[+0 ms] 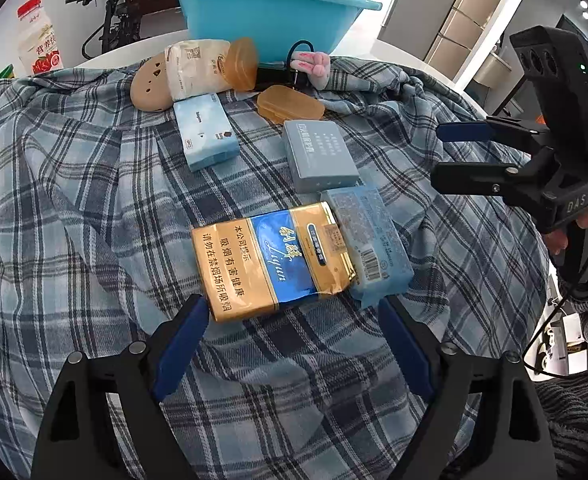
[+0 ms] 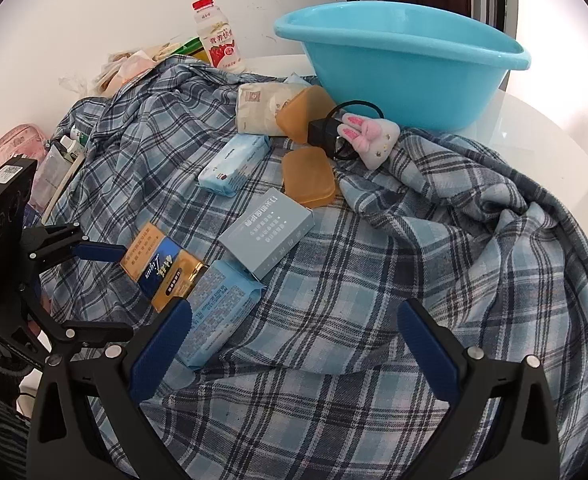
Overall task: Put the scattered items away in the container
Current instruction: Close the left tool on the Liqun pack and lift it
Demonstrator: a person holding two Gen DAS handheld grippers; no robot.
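Turquoise plastic basin, blue, grey and white plaid cloth, gold-and-royal-blue cigarette pack, pale blue tissue packs, grey box, amber translucent cases, pink-eared white plush rabbit at two o'clock, red-capped white bottle.

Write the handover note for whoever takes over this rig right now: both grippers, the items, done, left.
Left gripper: open, empty, just short of the gold and blue carton.
Right gripper: open, empty, by the pale blue packet.
All items lie on the plaid cloth: grey box, tissue pack, two amber cases, plush rabbit.
Blue basin: inside not visible.
Nothing gripped; everything seen remains.
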